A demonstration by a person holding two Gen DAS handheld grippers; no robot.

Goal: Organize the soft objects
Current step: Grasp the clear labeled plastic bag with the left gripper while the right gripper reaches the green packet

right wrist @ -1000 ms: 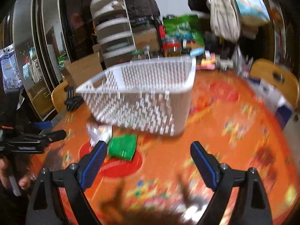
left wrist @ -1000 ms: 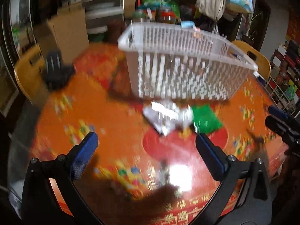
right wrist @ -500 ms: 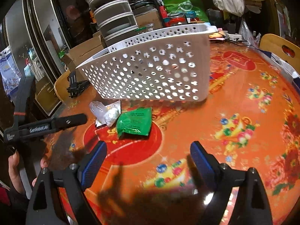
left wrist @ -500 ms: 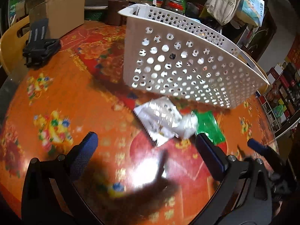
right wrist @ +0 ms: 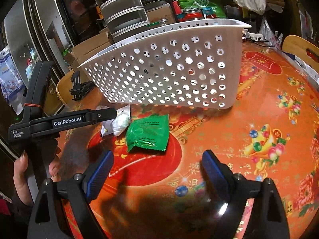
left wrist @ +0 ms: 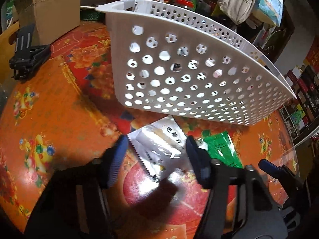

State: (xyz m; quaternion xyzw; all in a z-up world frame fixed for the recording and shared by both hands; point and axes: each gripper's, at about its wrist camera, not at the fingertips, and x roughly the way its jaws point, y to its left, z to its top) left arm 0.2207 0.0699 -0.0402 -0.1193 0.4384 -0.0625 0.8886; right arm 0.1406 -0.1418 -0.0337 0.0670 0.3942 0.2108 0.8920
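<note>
While the flat white foil sachet with a saw-tooth edge (left wrist: 159, 149) lies on the orange patterned desk (left wrist: 59, 119), just near of the white perforated plastic basket (left wrist: 189, 75), the left tongs (left wrist: 156, 155) are closing around it, pads not yet pressing. A green foil packet (right wrist: 148, 132) lies just right of it. The right tongs (right wrist: 156, 173) hang wide open and empty, near of the green packet. The thin, slick sachet could slide or buckle out of the pads as they meet.
</note>
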